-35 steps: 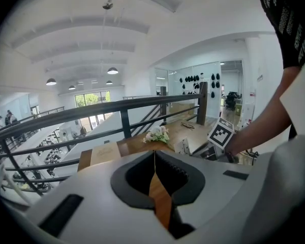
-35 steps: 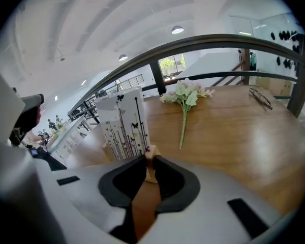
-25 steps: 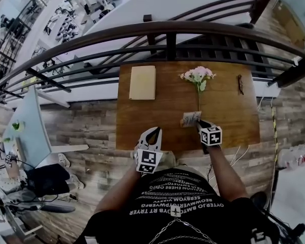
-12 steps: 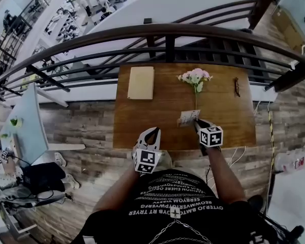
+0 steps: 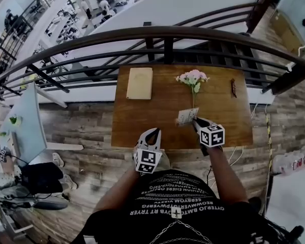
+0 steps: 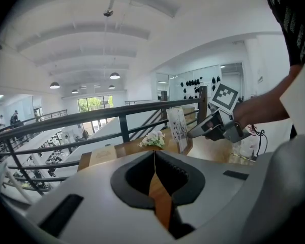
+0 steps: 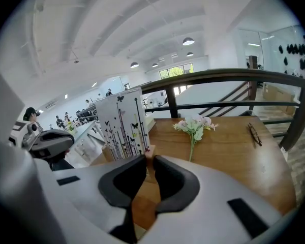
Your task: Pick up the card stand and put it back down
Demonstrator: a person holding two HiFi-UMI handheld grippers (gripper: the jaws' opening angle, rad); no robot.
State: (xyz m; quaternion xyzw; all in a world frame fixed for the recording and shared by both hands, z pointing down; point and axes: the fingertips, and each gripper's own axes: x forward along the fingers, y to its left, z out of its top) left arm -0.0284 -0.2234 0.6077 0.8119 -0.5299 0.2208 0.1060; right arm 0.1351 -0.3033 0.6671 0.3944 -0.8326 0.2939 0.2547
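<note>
Now right gripper [image 5: 196,121] jaws clamped on card stand [image 5: 186,117], left gripper [image 5: 153,132] jaws closed, empty

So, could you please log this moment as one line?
right gripper: shut on card stand, lifted | left gripper: shut, empty

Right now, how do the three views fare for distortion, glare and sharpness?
Head view: fisheye bows the dark metal railing; even light on the brown wooden table. Left gripper view: black vignetted corners, round ceiling lamps glow, grey left tongs soft. Right gripper view: white printed card stand sharp, background hazy.
</note>
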